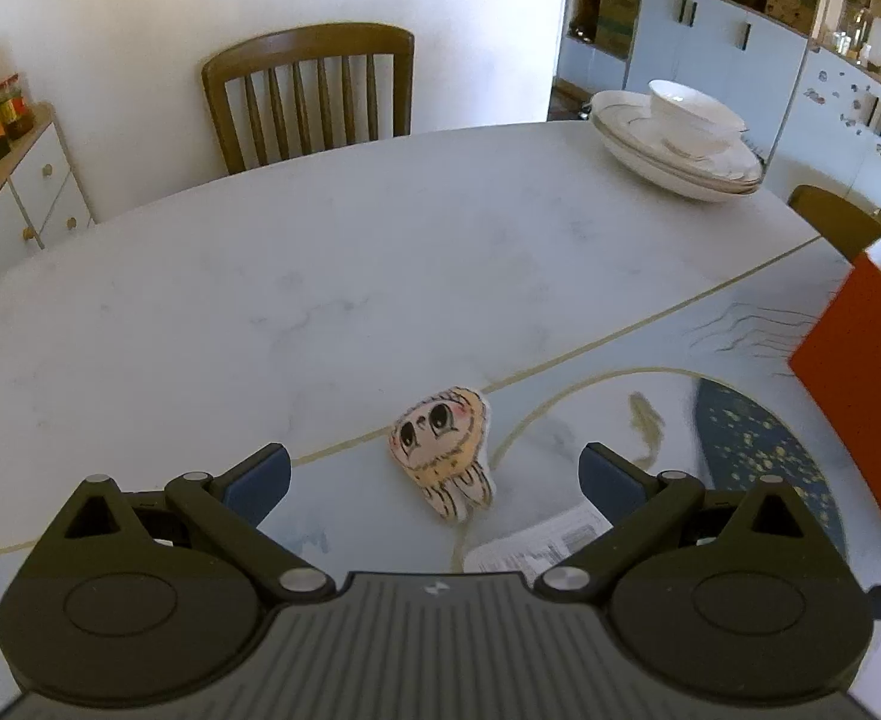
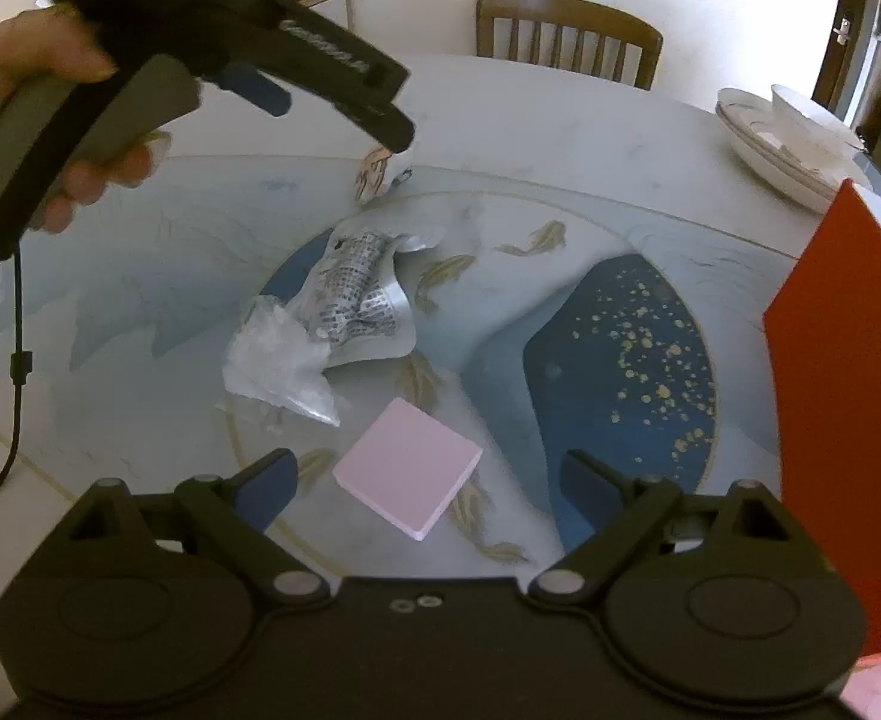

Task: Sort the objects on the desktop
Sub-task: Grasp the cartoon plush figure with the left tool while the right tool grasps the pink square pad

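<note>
Two tools are hanging over the marbled bench (image 1: 260,276), both with jaws spread wide and gripping nothing. The left tool (image 1: 434,474) is pointing at a small plush doll (image 1: 440,456) with big drawn eyes, which is lying on the bench just ahead of the gap between the blue fingertips (image 1: 260,474). The right tool (image 2: 425,480) is hovering above a pink square pad (image 2: 407,474), which is lying flat on the painted fish pattern between its spread fingers without touching them. Beyond the pad, a crumpled printed wrapper (image 2: 359,294) is resting against a clear plastic bag (image 2: 278,360). A red box (image 2: 842,408) is standing at the right edge. A stack of white dishes (image 1: 680,144) is sitting at the far side, and a wooden chair (image 1: 308,90) is standing behind the bench.
</note>
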Tool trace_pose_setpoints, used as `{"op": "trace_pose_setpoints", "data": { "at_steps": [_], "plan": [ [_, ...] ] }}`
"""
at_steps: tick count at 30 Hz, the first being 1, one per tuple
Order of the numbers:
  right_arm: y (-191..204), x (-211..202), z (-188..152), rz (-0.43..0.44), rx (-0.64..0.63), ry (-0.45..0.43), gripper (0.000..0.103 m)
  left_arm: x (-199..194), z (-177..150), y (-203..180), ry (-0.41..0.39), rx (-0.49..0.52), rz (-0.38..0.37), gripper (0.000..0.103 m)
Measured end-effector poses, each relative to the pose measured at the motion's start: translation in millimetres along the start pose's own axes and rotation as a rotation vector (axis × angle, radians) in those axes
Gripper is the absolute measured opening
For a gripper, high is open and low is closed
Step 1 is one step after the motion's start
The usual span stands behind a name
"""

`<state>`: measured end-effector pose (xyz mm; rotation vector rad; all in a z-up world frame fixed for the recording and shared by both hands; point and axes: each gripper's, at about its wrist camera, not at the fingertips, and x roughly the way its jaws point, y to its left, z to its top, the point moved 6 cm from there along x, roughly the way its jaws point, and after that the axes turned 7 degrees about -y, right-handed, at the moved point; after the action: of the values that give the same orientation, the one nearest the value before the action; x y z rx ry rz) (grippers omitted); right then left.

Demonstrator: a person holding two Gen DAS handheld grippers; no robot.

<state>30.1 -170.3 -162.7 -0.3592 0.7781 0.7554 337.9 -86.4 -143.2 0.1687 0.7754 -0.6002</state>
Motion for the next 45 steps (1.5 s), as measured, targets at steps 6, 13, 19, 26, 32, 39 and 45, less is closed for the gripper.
{"op": "trace_pose_setpoints", "data": {
  "at_steps": [6,13,19,26,32,39,45],
  "plan": [
    [1.0,8.7,-0.7,0.012,0.001,0.017,0.094,31.7,-4.0,12.8,0.075,-0.021,0.043,0.103],
    [-0.1,13.8,0.0,0.010,-0.002,0.015,0.094,47.7,-7.2,18.6,0.107,-0.061,0.009,0.103],
    [1.4,15.0,0.0,0.007,-0.017,0.015,0.095,53.1,-10.3,21.5,0.111,-0.069,0.018,0.103],
    [8.1,15.2,2.1,0.000,-0.032,0.018,0.085,52.3,-13.3,20.0,0.093,-0.066,0.027,0.095],
    [9.2,12.3,4.3,-0.003,-0.031,0.005,0.064,46.4,-10.1,12.9,0.073,-0.015,0.025,0.060],
    [7.3,9.0,2.9,-0.014,-0.028,0.009,0.055,44.4,-6.6,11.2,0.080,-0.013,0.014,0.043],
    [1.2,2.4,-1.7,-0.039,-0.014,0.012,0.055,41.9,-5.6,11.4,0.084,-0.018,0.023,0.043]
  ]
}}
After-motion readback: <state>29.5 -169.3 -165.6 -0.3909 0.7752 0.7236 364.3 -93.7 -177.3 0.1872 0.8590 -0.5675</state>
